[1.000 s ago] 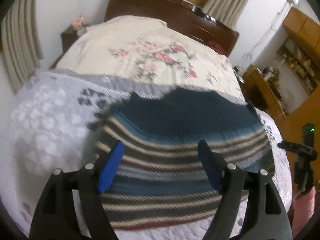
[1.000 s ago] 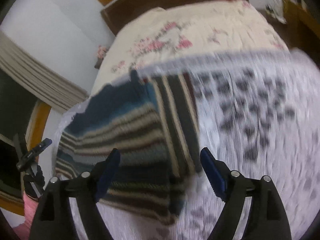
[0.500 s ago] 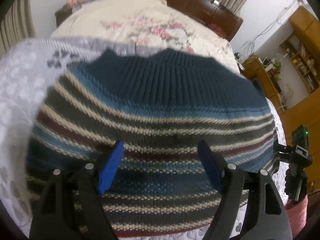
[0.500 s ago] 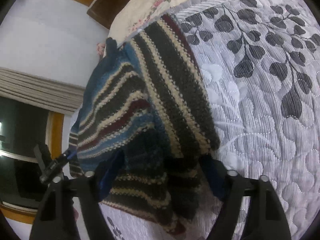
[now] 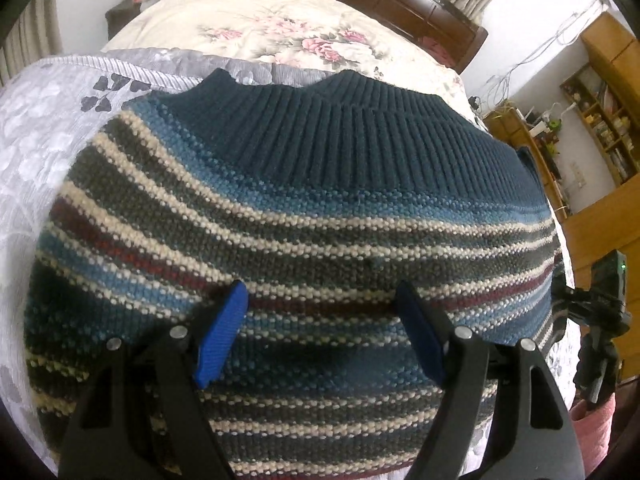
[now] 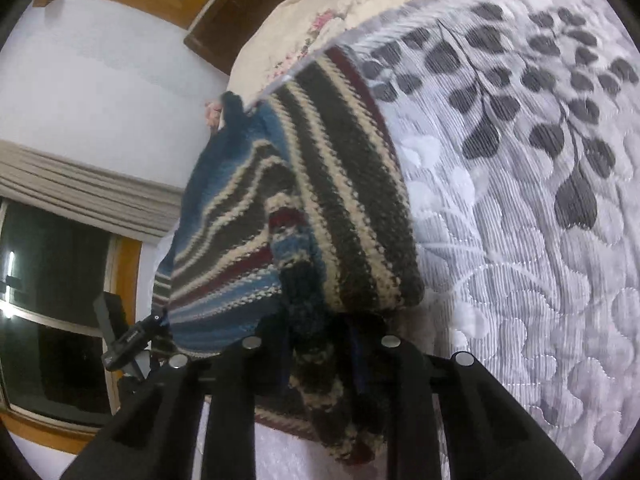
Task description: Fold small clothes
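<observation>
Sweater (image 5: 304,216), striped knit with navy ribbed collar, lies on grey leaf-print quilt (image 5: 36,128) of the bed, collar end pointing toward the headboard (image 5: 432,4). Floral cream blanket (image 5: 280,28) sits beyond the sweater, between it and the headboard. Left tongs (image 5: 320,336) hover low over the sweater's striped body, blue pads (image 5: 222,336) spread wide apart, nothing gripped. Right tongs (image 6: 320,352) are at the sweater's edge, fingers drawn close together with a bunch of knit (image 6: 320,320) pinched between them; that part of the sweater is lifted and folded over itself. Quilt (image 6: 520,200) stretches away beside the sweater in the right wrist view. Wooden shelves (image 5: 600,116) stand well off from the sweater, holding small items too small to identify. Black tripod (image 5: 600,320) stands just past the sweater's edge, beside the bed.
</observation>
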`<move>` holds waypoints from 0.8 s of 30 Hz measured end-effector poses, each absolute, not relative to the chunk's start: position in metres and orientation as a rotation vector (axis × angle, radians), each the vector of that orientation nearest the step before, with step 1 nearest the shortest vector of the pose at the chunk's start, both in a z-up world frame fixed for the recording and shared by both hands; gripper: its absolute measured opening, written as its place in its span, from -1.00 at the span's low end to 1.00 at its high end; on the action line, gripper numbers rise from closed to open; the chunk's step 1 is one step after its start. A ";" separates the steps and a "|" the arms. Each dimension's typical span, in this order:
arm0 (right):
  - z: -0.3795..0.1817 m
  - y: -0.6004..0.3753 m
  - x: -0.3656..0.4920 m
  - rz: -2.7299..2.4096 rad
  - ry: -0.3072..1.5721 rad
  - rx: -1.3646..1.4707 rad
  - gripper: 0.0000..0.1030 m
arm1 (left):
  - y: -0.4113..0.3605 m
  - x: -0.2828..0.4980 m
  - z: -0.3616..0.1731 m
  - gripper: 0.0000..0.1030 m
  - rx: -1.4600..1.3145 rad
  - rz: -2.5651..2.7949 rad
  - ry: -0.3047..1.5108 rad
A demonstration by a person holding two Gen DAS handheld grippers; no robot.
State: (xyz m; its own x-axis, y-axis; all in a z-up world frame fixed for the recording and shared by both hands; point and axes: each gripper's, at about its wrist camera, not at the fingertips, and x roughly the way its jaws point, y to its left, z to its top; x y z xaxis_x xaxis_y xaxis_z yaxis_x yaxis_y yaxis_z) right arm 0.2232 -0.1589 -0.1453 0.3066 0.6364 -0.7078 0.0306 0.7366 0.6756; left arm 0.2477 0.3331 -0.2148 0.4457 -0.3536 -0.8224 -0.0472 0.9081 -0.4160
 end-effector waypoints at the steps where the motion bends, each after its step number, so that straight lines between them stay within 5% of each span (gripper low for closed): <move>1: -0.147 -0.159 0.223 0.441 1.208 0.665 -0.55 | 0.333 0.248 -0.215 0.47 -0.408 -0.198 1.100; 10: -0.150 -0.144 0.223 0.416 1.219 0.676 -0.56 | 0.332 0.250 -0.217 0.49 -0.412 -0.203 1.102; 24: 0.007 -0.025 0.219 0.510 1.029 0.305 -0.62 | 0.373 0.209 -0.142 0.44 -0.493 -0.249 0.939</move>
State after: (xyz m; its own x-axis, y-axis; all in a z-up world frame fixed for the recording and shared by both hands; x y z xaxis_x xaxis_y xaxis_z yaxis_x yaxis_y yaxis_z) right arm 0.2189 -0.0250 0.0066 0.4147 0.5371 -0.7346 -0.2586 0.8435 0.4708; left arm 0.2087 0.3728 -0.1417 0.5731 -0.4123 -0.7082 -0.0063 0.8620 -0.5069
